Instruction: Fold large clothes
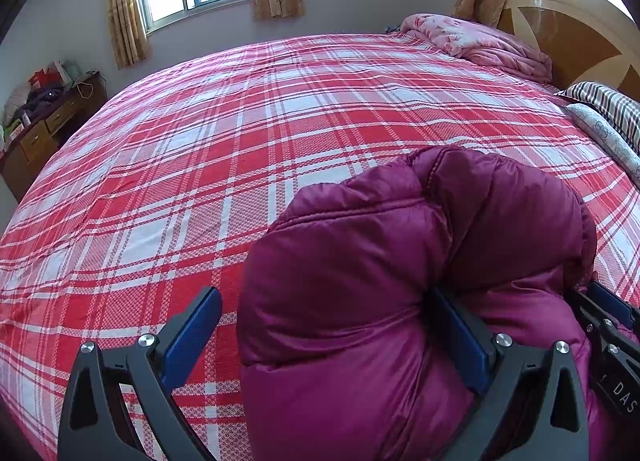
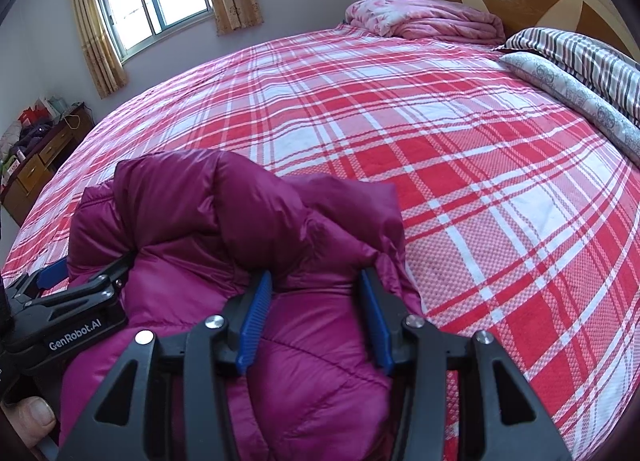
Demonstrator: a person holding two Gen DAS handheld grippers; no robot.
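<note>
Puffy magenta quilted down jacket (image 2: 224,245) lies bunched on red plaid bedsheet (image 1: 200,133); left gripper (image 1: 328,325) and right gripper (image 2: 316,313) both spread around its folds.

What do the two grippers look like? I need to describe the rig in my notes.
Both grippers, left and right, have black, triangular cut-out arms with silver round bolts and blue ribbed pads. White lettering reads "GenRobot.AI" on the left one's body; the right shows "DAS". No cables or sleeves show.
</note>
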